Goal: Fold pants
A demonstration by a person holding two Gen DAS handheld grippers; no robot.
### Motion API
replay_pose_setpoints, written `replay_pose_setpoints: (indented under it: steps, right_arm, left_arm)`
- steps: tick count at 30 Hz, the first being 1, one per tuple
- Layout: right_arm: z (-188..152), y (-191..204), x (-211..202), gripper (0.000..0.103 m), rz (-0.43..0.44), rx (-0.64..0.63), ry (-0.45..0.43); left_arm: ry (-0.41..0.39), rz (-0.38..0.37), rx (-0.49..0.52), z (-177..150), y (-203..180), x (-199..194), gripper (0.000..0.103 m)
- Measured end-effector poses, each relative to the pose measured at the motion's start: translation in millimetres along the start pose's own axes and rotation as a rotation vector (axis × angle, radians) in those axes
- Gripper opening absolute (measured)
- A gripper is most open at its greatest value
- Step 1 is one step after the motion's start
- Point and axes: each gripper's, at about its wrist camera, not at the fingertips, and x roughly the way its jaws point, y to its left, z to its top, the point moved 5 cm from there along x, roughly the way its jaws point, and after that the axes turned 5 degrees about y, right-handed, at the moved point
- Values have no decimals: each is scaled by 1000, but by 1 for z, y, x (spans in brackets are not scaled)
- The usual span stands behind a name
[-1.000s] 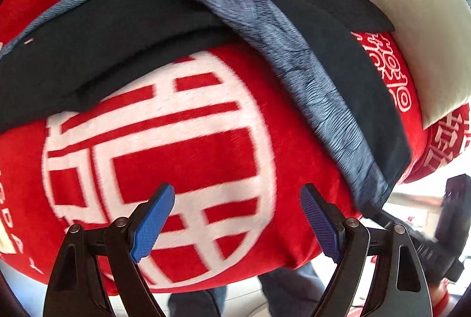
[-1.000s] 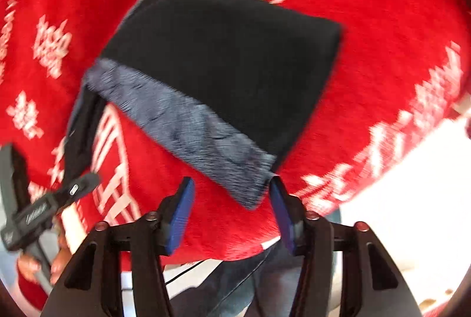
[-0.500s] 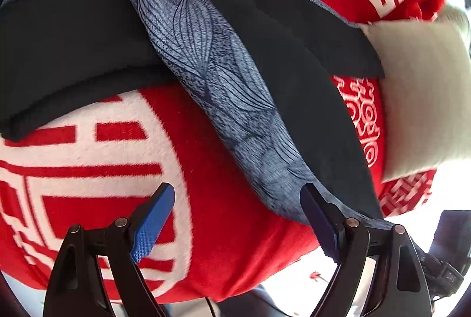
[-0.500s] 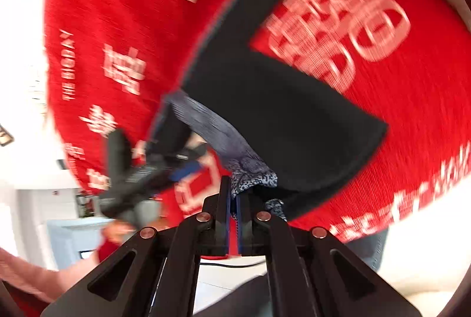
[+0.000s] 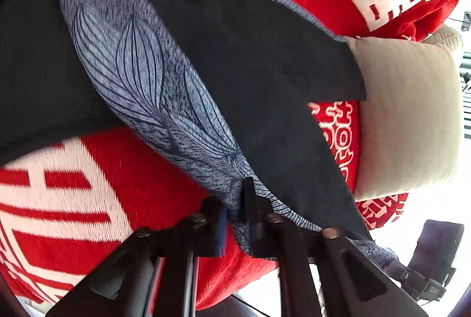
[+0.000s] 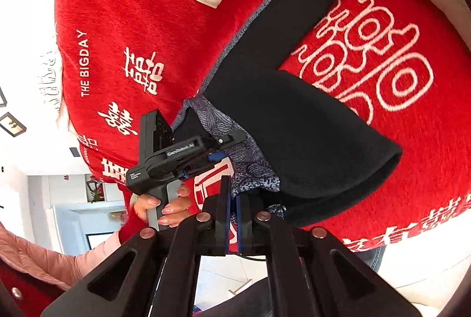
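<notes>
Pants (image 5: 265,75) lie spread on the red blanket (image 5: 132,169), unfolded as far as I can judge, their near patterned hem pinched by my left hand-held gripper (image 5: 234,217) and right hand-held gripper (image 6: 232,211), folding barely begun.

left wrist view: close over pants (image 5: 241,75), facing along red blanket (image 5: 97,184). right wrist view: close, same pants (image 6: 309,122), shows left gripper (image 6: 217,155).

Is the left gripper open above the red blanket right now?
No, the left gripper is shut on the pants, pinching their leaf-patterned band.
</notes>
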Motion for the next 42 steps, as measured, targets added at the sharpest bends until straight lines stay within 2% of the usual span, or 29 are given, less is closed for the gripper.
replay_pose_setpoints:
  steps: [6,10,16,22,25,27,30,32,33,34,35,36,38,40,41,42]
  right_arm:
    - [36,8,-20,3,-24,-48,-30]
    - [84,20,-39,3,-67,-119,-79]
    - [169,30,-52,3,-162,-217,-132]
    - [238,20,-27,3,-294,-274,-123]
    - [264,0,-9,3,-366,-266,-105]
    - [278,-16,3,3,-405,-248,-94]
    - [291,-30,12,4,-445,-244,-87]
    - [298,-37,16,12,-507,-248,-85]
    - [301,-38,15,25,-539,-250,-92]
    - [303,-37,14,46,-550,-253,-99]
    - [304,-33,8,59,-556,-257,-125]
    - [304,-27,2,65,-557,-270,-161]
    - [301,-15,-7,65,-533,-302,-191]
    - [290,-8,-11,63,-526,-313,-180]
    - [283,-10,-11,57,-538,-310,-169]
    - [278,-12,-9,37,-547,-309,-156]
  left_arm:
    - [-106,-16,58,27,-40,-40,10]
    - [-151,-18,72,60,-64,-52,10]
    - [-173,40,111,113,-93,-45,10]
    - [-151,113,135,145,-95,-23,10]
    - [-144,186,152,152,-96,-18,30]
    - [-167,227,162,153,-95,-23,51]
    - [-198,253,160,149,-88,-34,53]
    - [-201,310,158,144,-80,-36,53]
    - [-206,346,161,141,-75,-36,53]
    - [-210,372,164,139,-72,-36,53]
    - [-213,394,166,137,-69,-35,53]
    - [-215,412,164,134,-64,-34,53]
    - [-210,439,150,131,-57,-28,53]
    - [-202,456,133,129,-51,-18,53]
    - [-200,465,129,129,-49,-14,53]
    - [-201,479,128,129,-47,-8,53]
